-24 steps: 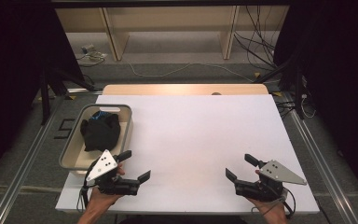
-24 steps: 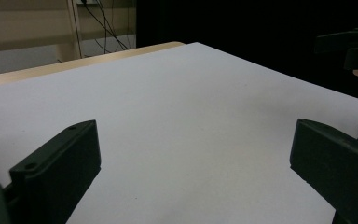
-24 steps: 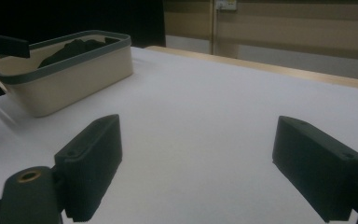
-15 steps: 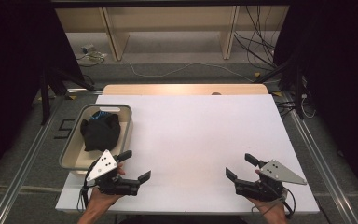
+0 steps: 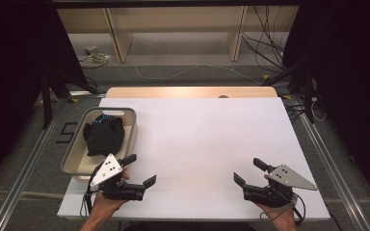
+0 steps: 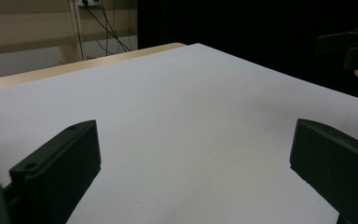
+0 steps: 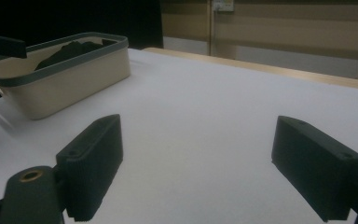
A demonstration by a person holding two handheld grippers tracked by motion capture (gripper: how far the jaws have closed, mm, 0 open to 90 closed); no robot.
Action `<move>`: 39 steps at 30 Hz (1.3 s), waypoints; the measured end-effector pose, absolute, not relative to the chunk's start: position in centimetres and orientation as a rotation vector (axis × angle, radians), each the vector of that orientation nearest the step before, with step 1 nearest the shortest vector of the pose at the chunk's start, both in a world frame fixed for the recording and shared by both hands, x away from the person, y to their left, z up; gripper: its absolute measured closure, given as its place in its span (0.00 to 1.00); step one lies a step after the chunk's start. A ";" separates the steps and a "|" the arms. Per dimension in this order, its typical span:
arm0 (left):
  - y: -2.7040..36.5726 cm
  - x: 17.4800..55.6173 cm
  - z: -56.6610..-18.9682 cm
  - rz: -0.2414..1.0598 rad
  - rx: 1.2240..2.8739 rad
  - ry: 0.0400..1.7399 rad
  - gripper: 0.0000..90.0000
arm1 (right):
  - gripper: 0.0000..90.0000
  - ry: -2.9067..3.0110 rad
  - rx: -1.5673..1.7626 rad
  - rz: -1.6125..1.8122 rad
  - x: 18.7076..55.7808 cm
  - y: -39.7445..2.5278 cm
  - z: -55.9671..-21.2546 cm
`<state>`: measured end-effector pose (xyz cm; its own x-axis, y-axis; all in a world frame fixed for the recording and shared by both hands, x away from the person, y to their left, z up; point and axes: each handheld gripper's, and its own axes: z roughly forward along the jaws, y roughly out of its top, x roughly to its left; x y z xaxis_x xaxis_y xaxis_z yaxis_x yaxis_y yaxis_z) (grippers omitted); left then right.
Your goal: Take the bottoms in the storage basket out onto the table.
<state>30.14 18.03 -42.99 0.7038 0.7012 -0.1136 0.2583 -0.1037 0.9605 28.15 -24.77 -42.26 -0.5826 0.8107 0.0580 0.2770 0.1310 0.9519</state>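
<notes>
White paper-covered tabletop (image 5: 207,144), bare between two hand-held grippers at its near edge. Compared with the high views from a moment earlier, nothing has shifted: both grippers sit in the same places, and the dark crumpled cloth (image 5: 103,137) lies as before inside the beige rectangular plastic bin with a grey rim (image 5: 134,126) at the left side of the tabletop. The left gripper (image 5: 140,170) rests just beside the bin's near end, fingers (image 6: 58,170) spread wide with nothing between them. The right gripper (image 5: 248,172) is well apart at the near right, fingers (image 7: 93,154) likewise spread and empty. The stillness suggests work on the cloth has not yet begun; the left gripper is the nearer candidate to reach it.
</notes>
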 end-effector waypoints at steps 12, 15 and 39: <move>17.4 30.4 -41.9 0.448 1.675 0.800 0.01 | 0.20 1.940 1.040 1.460 28.2 -24.7 -42.3; 17.3 30.8 -41.6 0.459 1.684 0.807 0.01 | 0.20 1.933 1.040 1.464 28.3 -24.7 -42.2; 19.0 34.4 -40.6 0.506 1.736 0.941 0.01 | 0.20 1.953 1.016 1.464 28.7 -24.0 -42.4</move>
